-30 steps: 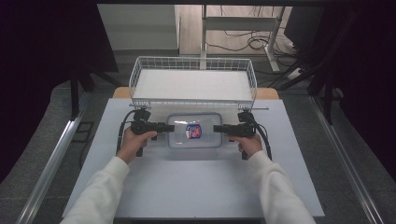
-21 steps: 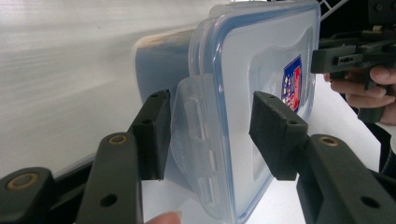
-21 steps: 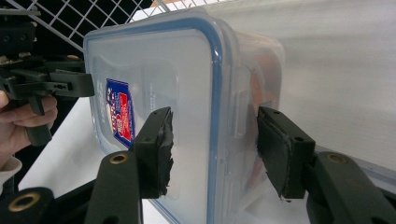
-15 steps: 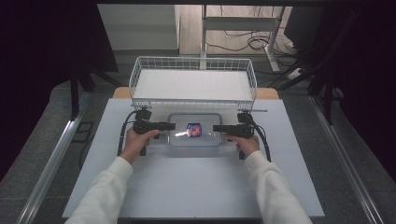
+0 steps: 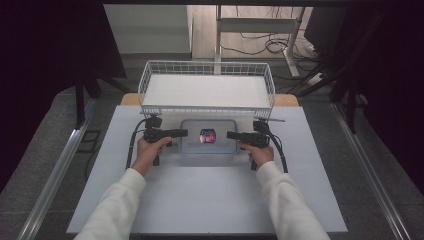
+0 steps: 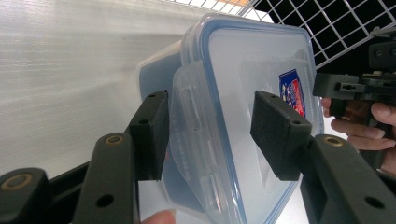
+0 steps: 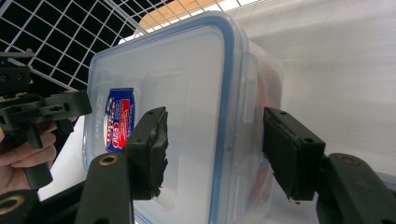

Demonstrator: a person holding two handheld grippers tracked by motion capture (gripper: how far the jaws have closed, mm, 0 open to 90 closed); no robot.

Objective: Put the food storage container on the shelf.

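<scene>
Left gripper (image 5: 184,133) at the left end of the clear lidded container (image 5: 209,136), jaws spread wide and straddling that end's lid flap. In the left gripper view (image 6: 210,135), one pad over the lid top, the other against the outer side of the flap; whether either pad actually presses the plastic, impossible to tell. Right gripper (image 5: 231,135) mirrored at the container's right end, likewise parted; in the right gripper view (image 7: 212,151), one pad over the lid, the other outside the right-hand latch, a visible gap on the latch side. Both held level and pointing inward at each other, one in each hand, white sleeves coming in from the near edge.

Container flat on the white table (image 5: 200,200), midway between left and right, just near of the white wire basket (image 5: 207,90) at the far side. Blue seal around the lid rim, red-and-blue label (image 5: 207,135) on the lid top near its centre. Something reddish dimly seen through the right wall, too blurred to name.
</scene>
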